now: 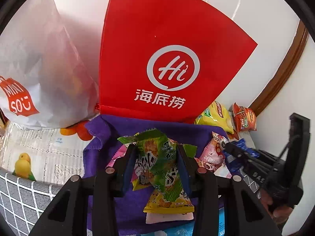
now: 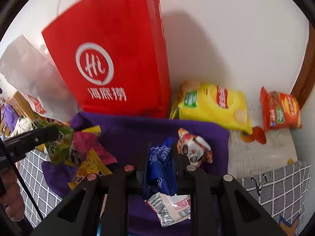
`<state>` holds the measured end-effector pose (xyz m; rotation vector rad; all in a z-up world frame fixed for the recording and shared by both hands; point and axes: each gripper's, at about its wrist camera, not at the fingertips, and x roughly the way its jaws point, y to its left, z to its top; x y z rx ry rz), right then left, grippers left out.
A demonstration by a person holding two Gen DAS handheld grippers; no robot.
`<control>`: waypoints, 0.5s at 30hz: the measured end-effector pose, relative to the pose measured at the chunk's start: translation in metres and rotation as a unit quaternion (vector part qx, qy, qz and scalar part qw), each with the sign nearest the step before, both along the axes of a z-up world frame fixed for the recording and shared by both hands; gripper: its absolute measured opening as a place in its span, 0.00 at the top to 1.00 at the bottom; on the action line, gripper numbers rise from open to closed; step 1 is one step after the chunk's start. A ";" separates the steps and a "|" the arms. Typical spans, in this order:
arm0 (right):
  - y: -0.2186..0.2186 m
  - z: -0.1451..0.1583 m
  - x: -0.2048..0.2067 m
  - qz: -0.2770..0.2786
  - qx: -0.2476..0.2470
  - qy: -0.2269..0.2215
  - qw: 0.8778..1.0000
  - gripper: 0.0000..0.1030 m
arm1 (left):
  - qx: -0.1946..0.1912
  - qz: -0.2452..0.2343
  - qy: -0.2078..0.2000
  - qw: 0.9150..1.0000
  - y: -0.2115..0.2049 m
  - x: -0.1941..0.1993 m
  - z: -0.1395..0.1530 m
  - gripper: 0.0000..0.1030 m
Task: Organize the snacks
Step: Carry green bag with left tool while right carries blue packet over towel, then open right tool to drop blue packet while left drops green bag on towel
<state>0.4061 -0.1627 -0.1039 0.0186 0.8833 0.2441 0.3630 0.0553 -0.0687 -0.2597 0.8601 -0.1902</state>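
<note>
1. Here the left tool [image 1: 157, 157] clamps a green snack packet [image 1: 157, 163] above the purple cloth [image 1: 122, 129].
2. The right tool [image 2: 160, 157] grips a blue packet [image 2: 159, 165] over the same cloth.
3. A red bag [image 2: 116, 59] stands behind the cloth, with a yellow chip bag [image 2: 212, 104] and an orange chip bag [image 2: 279, 110] to its right.

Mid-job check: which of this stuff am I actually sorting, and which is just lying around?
In the job:
green snack packet in left tool
blue snack packet in right tool
loose packets on purple cloth
yellow chip bag
orange chip bag

Lying about:
red Haidilao bag
white Miniso bag
</note>
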 end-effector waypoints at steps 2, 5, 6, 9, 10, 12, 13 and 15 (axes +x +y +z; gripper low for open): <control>0.001 -0.008 0.004 0.003 0.010 0.015 1.000 0.81 | 0.000 -0.004 0.002 1.000 -0.003 0.001 -0.002 0.63; 0.008 -0.019 0.007 0.013 -0.005 0.036 0.999 0.81 | -0.002 -0.012 0.005 1.000 -0.008 0.002 -0.005 0.63; 0.010 -0.022 0.008 0.013 -0.014 0.038 0.999 0.80 | -0.003 -0.015 0.006 1.000 -0.009 0.002 -0.006 0.62; 0.011 -0.028 0.011 0.007 -0.020 0.051 0.998 0.80 | -0.003 -0.021 0.009 1.000 -0.013 0.003 -0.009 0.62; 0.010 -0.030 0.012 0.003 -0.019 0.054 0.998 0.80 | -0.002 -0.021 0.011 1.000 -0.014 0.003 -0.010 0.62; 0.007 -0.031 0.013 -0.004 -0.016 0.055 0.998 0.78 | -0.003 -0.022 0.014 1.000 -0.015 0.004 -0.012 0.62; 0.006 -0.031 0.013 -0.006 -0.014 0.058 0.998 0.75 | -0.003 -0.023 0.015 1.000 -0.016 0.005 -0.013 0.62; 0.005 -0.028 0.013 -0.004 -0.009 0.060 0.998 0.64 | -0.003 -0.022 0.018 1.000 -0.016 0.006 -0.015 0.62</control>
